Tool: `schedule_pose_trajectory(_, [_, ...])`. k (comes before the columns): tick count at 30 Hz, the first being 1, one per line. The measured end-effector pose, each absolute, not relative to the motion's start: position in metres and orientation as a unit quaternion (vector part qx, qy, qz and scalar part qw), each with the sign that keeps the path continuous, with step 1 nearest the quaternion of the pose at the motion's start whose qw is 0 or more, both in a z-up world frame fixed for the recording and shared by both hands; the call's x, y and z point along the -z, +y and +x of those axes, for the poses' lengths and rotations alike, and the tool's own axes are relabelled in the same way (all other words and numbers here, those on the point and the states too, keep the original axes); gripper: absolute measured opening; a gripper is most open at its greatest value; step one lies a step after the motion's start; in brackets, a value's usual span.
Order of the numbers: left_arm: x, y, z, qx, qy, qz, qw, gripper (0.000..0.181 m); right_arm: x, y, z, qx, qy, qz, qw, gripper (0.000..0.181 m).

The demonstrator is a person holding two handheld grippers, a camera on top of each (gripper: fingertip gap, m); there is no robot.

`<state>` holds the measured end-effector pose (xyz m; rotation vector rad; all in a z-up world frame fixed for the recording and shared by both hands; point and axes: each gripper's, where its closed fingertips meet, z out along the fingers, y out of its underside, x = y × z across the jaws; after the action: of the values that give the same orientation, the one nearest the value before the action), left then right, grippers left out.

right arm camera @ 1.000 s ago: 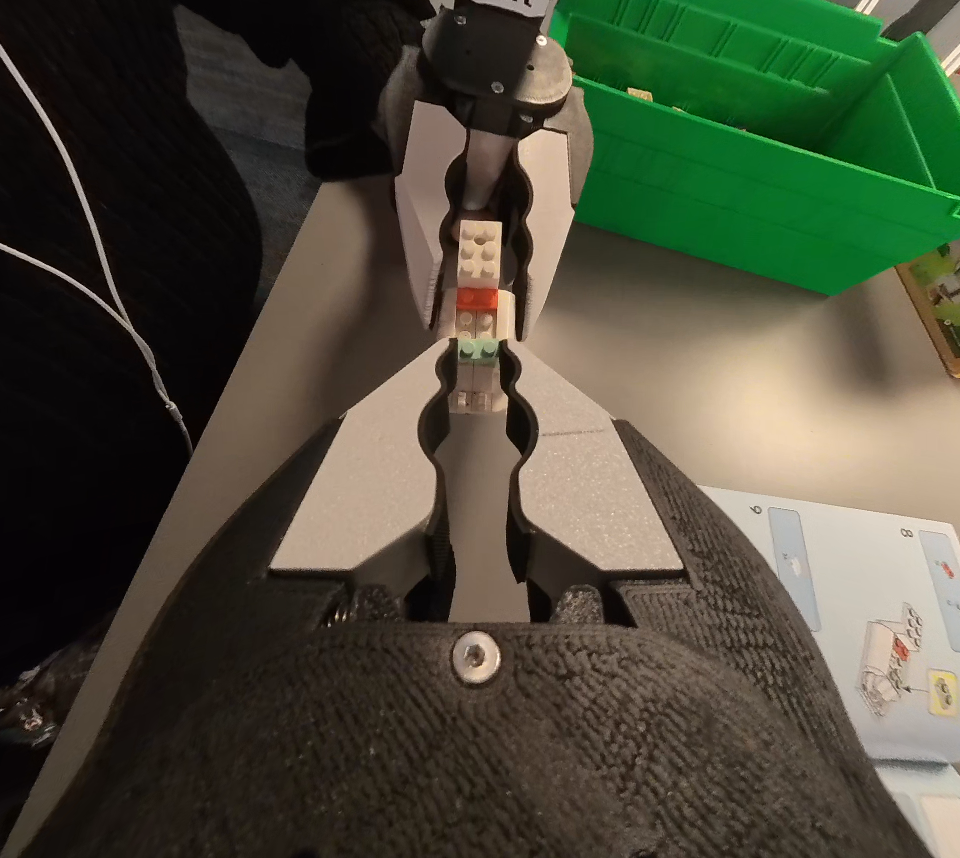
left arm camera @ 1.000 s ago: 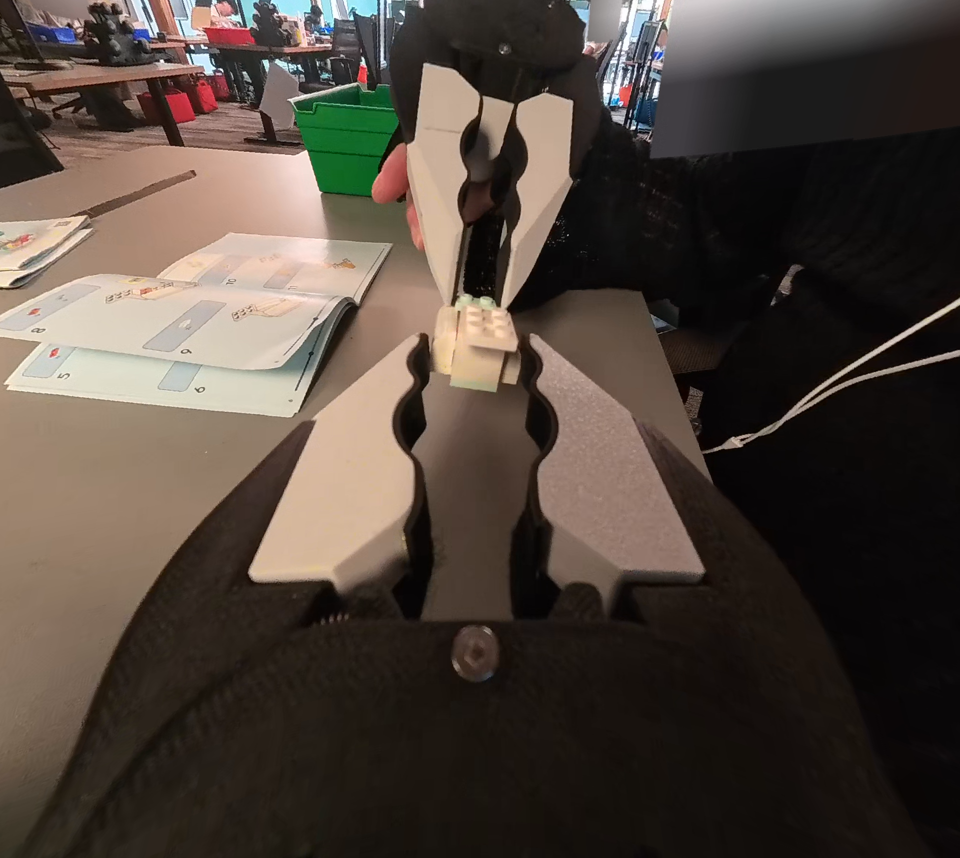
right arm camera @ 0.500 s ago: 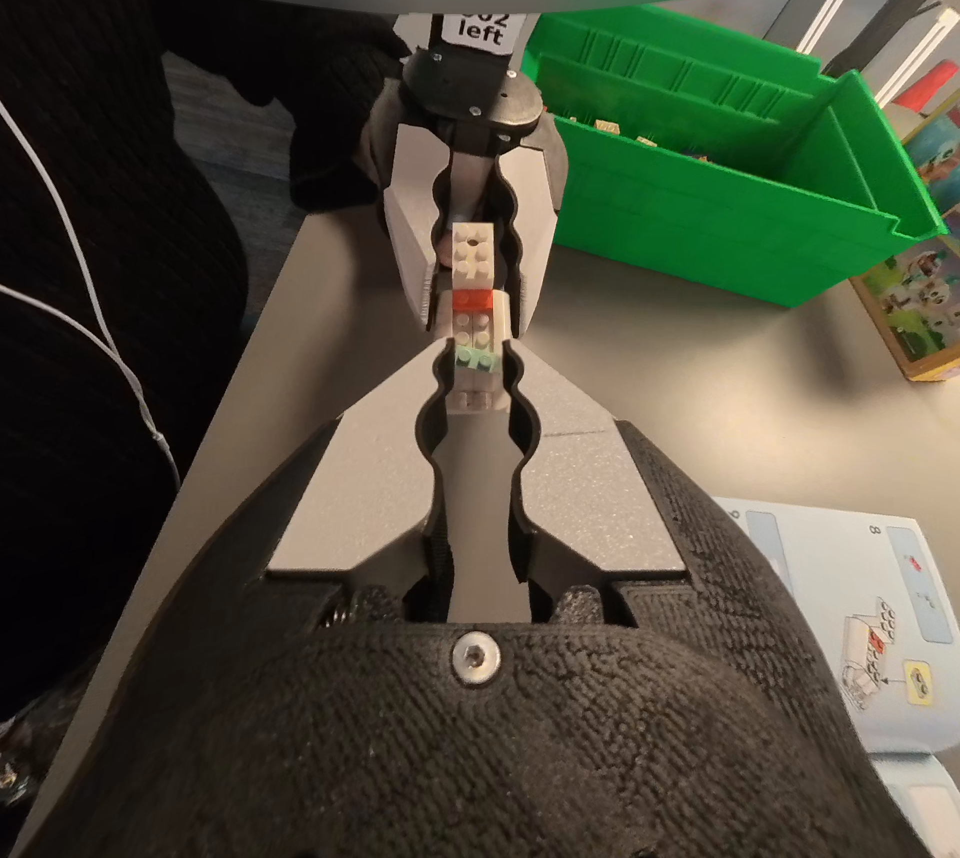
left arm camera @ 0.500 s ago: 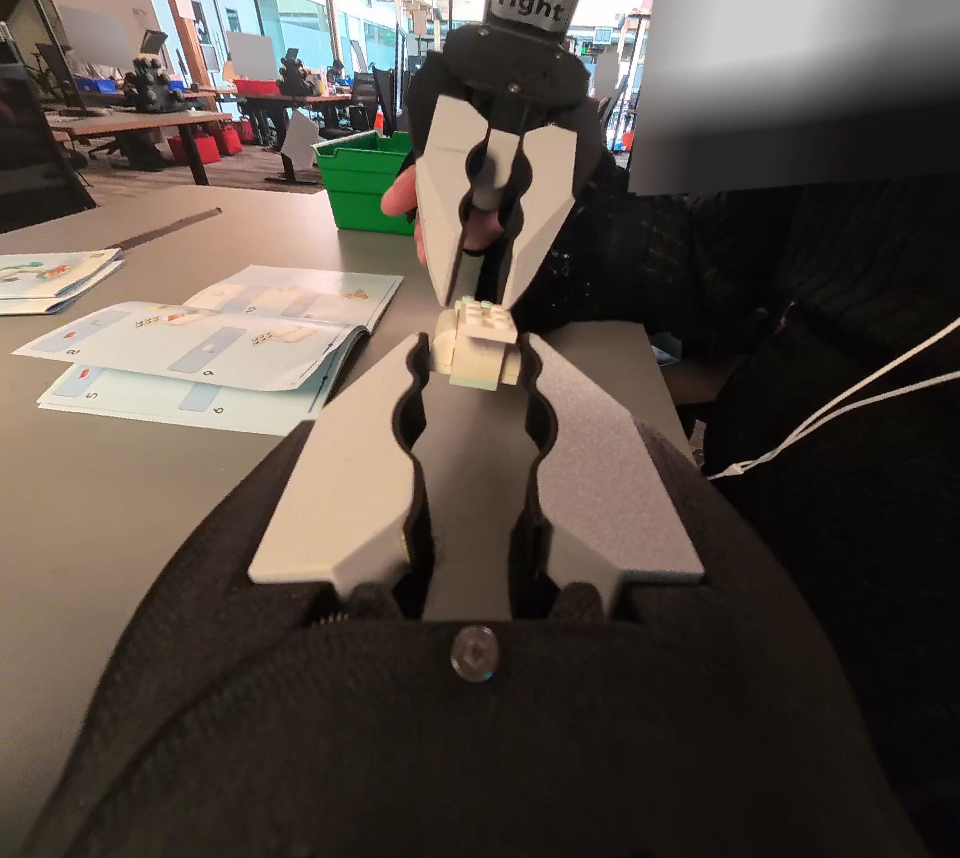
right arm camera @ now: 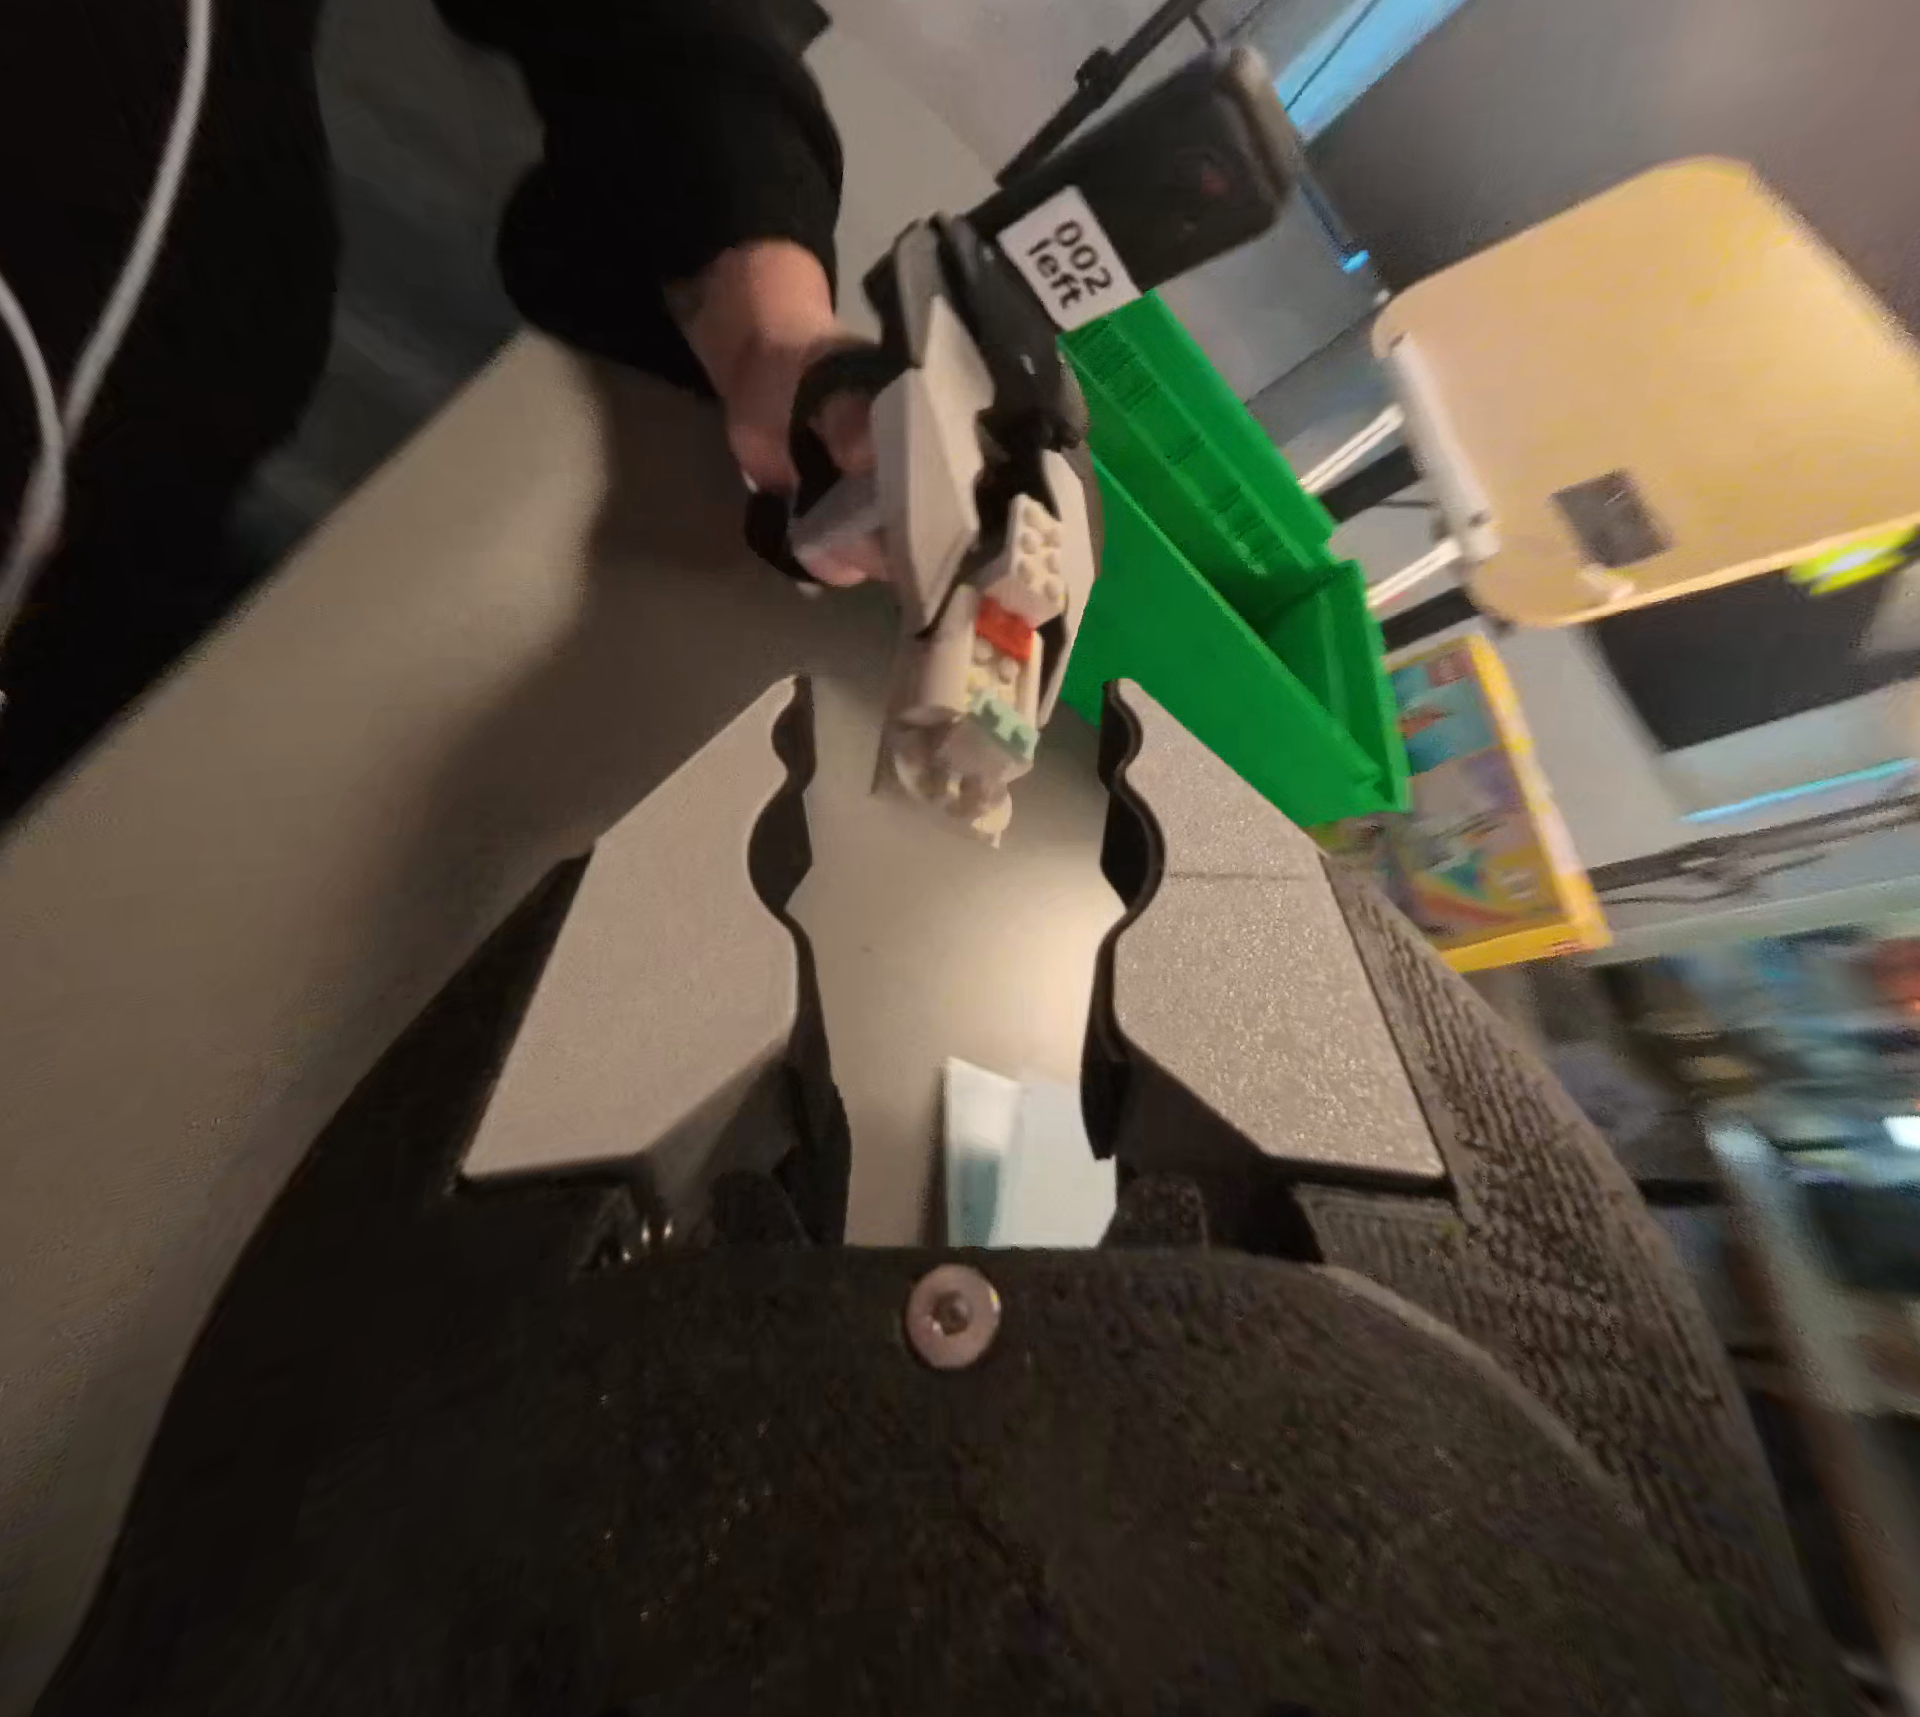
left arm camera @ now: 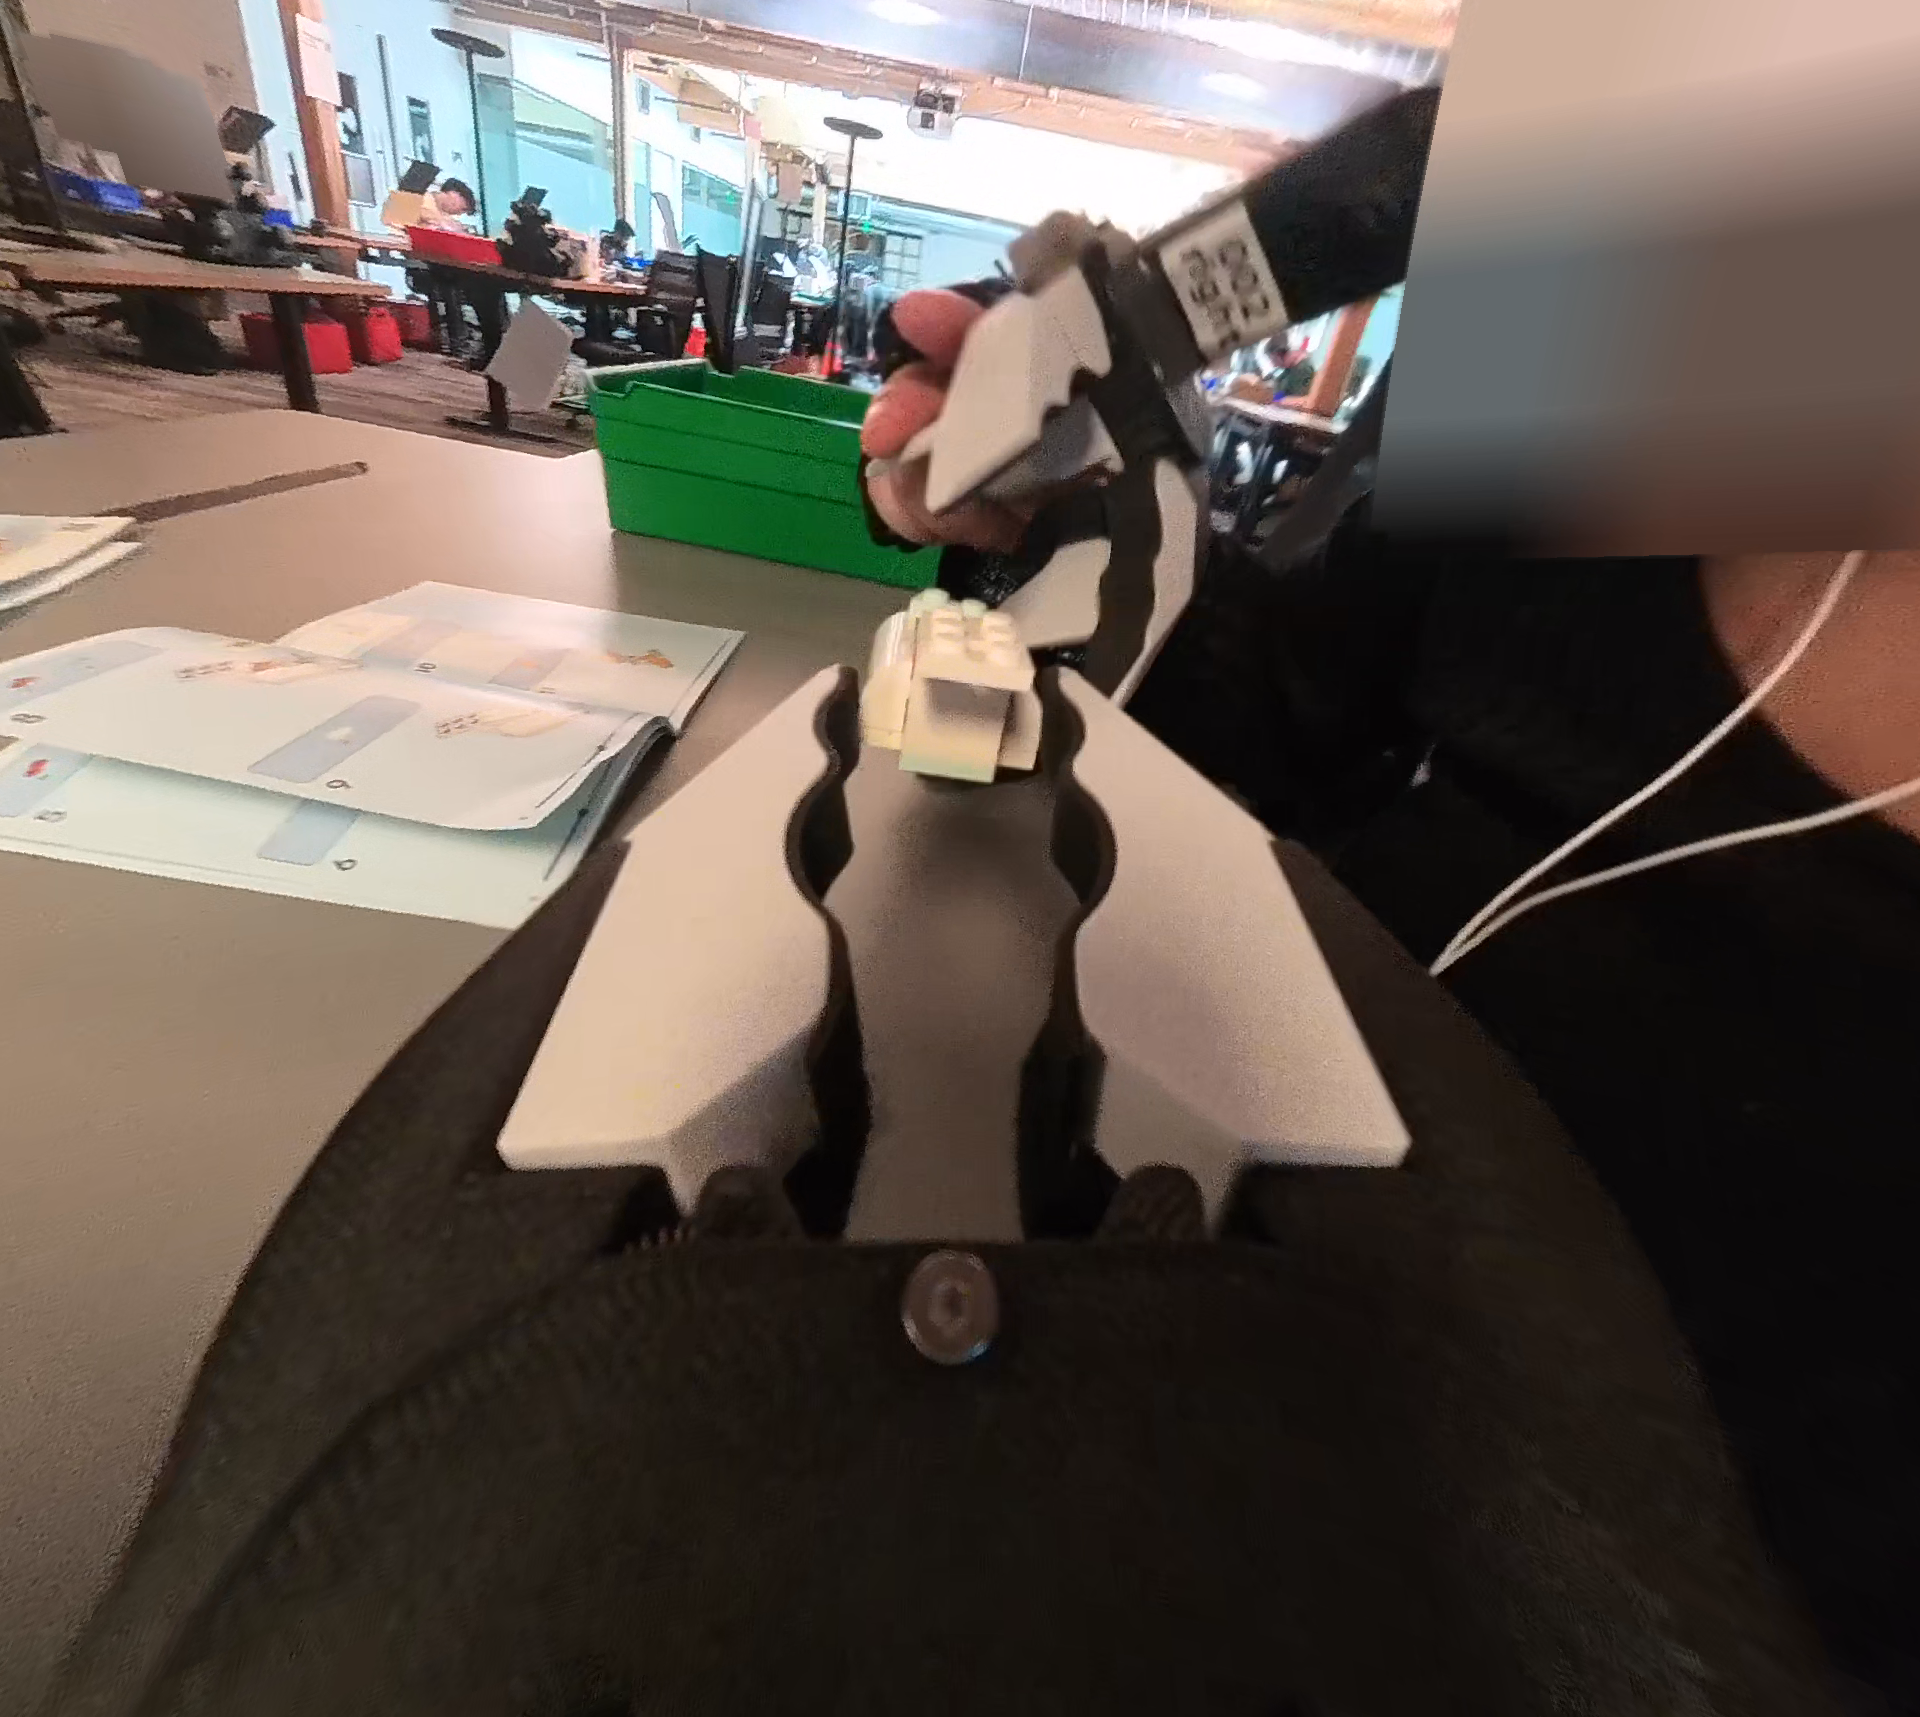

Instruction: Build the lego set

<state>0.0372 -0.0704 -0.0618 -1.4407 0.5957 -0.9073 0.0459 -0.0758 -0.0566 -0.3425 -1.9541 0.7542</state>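
Gripping the small white lego build [left arm camera: 951,696] between my left gripper [left arm camera: 951,711] tips at frame centre, I hold my right gripper [right arm camera: 951,701] spread wide and empty just beside it, above the grey table [left arm camera: 208,992], with the instruction booklet [left arm camera: 343,722] left and green bin [left arm camera: 748,472] behind.

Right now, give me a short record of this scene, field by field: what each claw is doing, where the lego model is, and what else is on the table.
left claw: shut on the lego model
right claw: open, holding nothing, tilted, just clear of the model
lego model: small white build with a red piece and a pale green piece, held above the table
table: grey
instruction booklet: lying open on the table
green bin: on the table behind the booklet
lego box: colourful, yellow-edged, beside the bin
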Motion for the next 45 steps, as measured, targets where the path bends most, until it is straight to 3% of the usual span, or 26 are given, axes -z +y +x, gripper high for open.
schedule_pose_trajectory(5, [0.058,-0.076,0.041,0.439,0.256,-0.615,0.603,0.034,0.063,-0.075,0.046,-0.182,-0.806,-0.067,0.559,0.055])
schedule_pose_trajectory(12, [0.055,-0.081,0.043,0.482,0.253,-0.603,0.583,0.034,0.063,-0.078,0.045,-0.146,-0.797,-0.032,0.585,0.046])
schedule_pose_trajectory(22, [0.054,-0.087,0.048,0.516,0.257,-0.593,0.561,0.033,0.061,-0.087,0.048,-0.154,-0.789,-0.006,0.594,0.026])
schedule_pose_trajectory(45, [0.06,-0.09,0.051,0.577,0.247,-0.587,0.512,0.033,0.059,-0.091,0.049,-0.164,-0.789,-0.021,0.592,0.015])
